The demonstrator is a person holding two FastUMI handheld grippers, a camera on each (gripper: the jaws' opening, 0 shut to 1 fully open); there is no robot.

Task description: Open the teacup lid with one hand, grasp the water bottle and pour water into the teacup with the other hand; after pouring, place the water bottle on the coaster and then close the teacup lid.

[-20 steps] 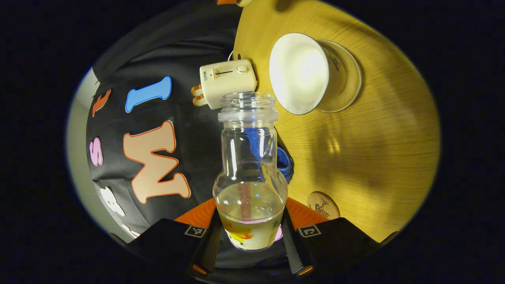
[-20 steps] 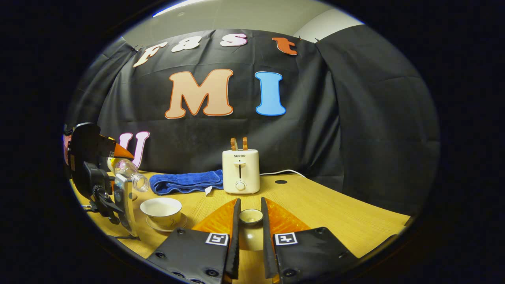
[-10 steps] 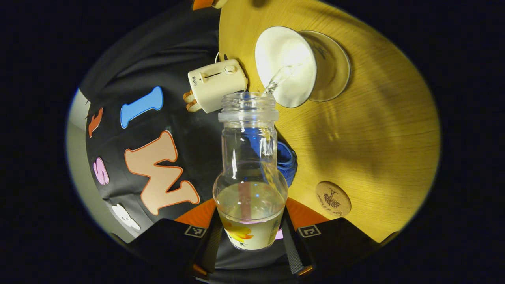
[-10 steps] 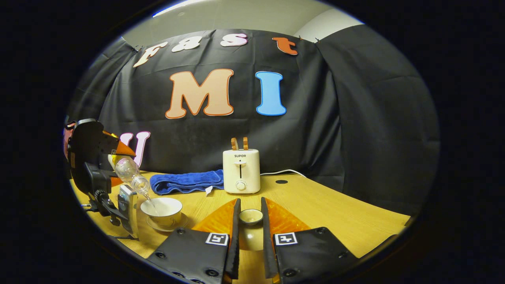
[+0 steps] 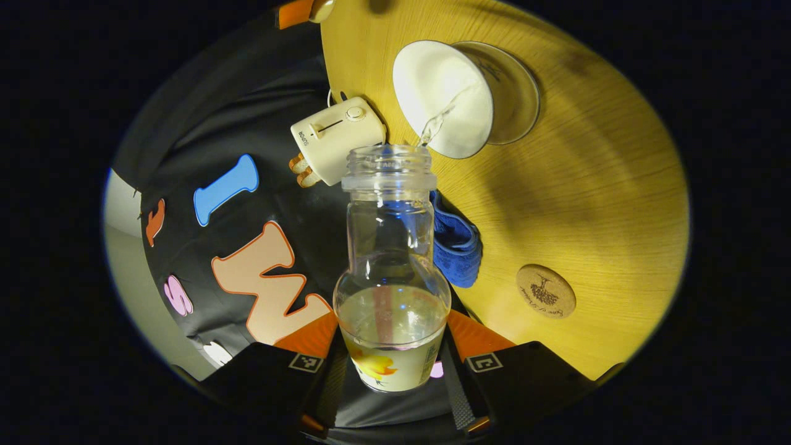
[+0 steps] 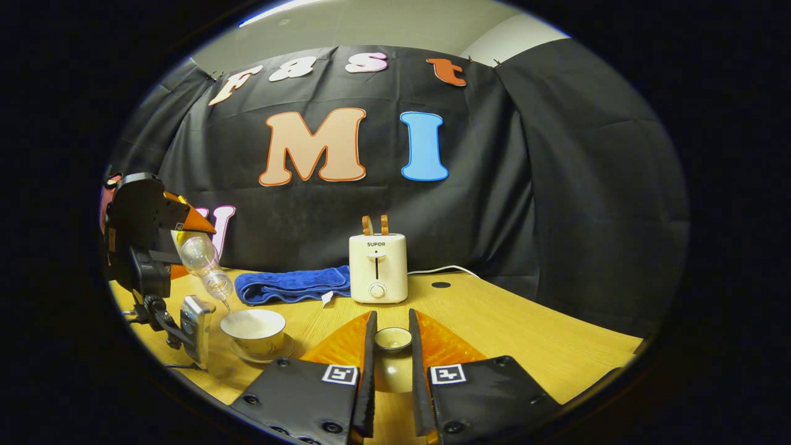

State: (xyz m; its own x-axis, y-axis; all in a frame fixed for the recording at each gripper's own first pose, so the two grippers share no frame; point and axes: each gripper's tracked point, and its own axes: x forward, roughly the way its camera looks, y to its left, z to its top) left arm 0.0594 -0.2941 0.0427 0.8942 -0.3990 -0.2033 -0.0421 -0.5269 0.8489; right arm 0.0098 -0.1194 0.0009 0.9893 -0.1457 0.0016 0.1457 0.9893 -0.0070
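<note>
The left gripper (image 5: pixel 390 371) is closed on the bottle (image 5: pixel 392 272), both fingers pressing its lower body. The bottle is tilted, its open mouth just above the cup (image 5: pixel 445 99), and a thin stream of water falls into the cup. The cup stands uncovered on its saucer (image 5: pixel 522 99) on the table (image 5: pixel 587 204). The coaster (image 5: pixel 545 291) lies bare, well apart from the cup. The right gripper (image 6: pixel 390 371) is closed on the lid (image 6: pixel 393 339), holding it above the table. A toaster (image 6: pixel 377 267) and a blue towel (image 6: pixel 290 285) stand behind.
</note>
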